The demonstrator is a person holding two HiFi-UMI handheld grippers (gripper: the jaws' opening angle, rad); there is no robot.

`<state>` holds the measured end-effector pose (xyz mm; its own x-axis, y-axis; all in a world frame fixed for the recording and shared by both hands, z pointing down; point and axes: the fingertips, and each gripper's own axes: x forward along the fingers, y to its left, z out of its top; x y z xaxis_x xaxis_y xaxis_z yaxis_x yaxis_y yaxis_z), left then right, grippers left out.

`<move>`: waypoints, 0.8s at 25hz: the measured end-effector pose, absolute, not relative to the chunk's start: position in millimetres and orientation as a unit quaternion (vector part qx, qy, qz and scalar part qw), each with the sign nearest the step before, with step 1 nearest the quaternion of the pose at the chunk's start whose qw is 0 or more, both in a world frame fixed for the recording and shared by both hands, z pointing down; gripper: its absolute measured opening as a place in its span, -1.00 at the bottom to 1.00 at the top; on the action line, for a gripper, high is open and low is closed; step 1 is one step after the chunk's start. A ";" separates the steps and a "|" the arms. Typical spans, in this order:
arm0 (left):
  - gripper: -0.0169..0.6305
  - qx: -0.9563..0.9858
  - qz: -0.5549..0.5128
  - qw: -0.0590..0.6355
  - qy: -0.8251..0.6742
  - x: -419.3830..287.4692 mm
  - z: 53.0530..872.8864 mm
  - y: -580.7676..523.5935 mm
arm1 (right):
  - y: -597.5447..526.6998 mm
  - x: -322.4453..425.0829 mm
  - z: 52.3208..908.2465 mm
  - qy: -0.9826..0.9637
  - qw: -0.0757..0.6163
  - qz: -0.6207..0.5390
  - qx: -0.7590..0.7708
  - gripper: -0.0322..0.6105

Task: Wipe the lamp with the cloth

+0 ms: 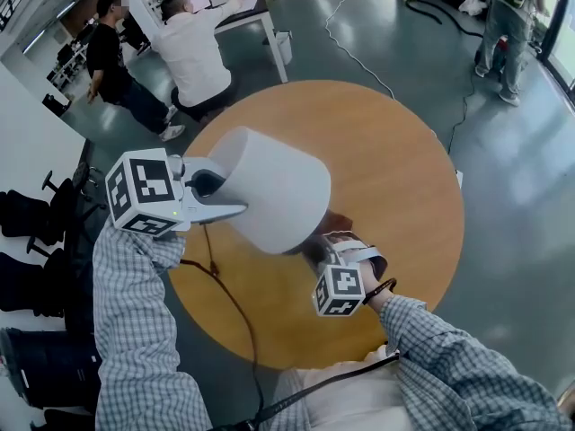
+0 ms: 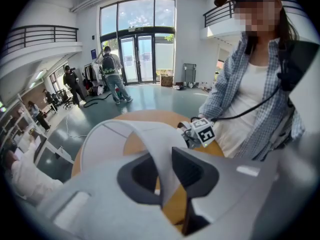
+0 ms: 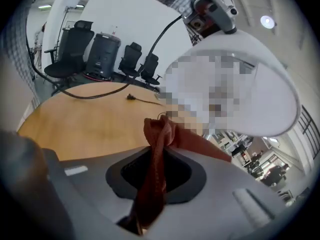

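Observation:
The white lamp shade is held tilted above the round wooden table. My left gripper is shut on the shade's rim at its left end. In the left gripper view the rim passes between the dark pads, with the left gripper clamped on it. My right gripper sits just under the shade's near right edge, shut on a red-brown cloth. In the right gripper view the cloth hangs bunched through the right gripper, close below the shade.
A black cable runs across the table's near left part and off its edge. Black office chairs stand at the left. Two people sit at a desk beyond the table, and another person stands far right.

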<state>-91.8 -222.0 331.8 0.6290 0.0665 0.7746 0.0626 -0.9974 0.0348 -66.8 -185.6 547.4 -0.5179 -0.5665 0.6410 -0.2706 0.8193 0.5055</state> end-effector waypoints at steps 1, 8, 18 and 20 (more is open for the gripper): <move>-0.73 0.902 0.430 0.000 0.037 -91.3 331.1 -222.2 | -181.3 -61.4 559.7 -0.850 0.440 -0.165 0.239 -0.72; -0.72 0.898 0.438 -0.014 0.042 -83.7 330.7 -222.7 | -151.6 -20.3 612.9 -0.833 0.496 -0.105 0.222 -0.72; -0.70 0.869 0.483 -0.071 0.081 -52.7 328.5 -210.9 | -124.6 21.1 608.3 -0.824 0.518 -0.110 0.200 -0.72; -0.70 0.860 0.494 -0.093 0.089 -43.8 328.9 -208.3 | -111.6 33.3 613.1 -0.818 0.531 -0.109 0.193 -0.72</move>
<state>-43.8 -208.3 328.9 0.4952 0.0619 0.8666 0.2458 -0.9667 -0.0714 33.3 -111.6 613.1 -0.3618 -0.4314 0.8265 -0.1991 0.9018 0.3835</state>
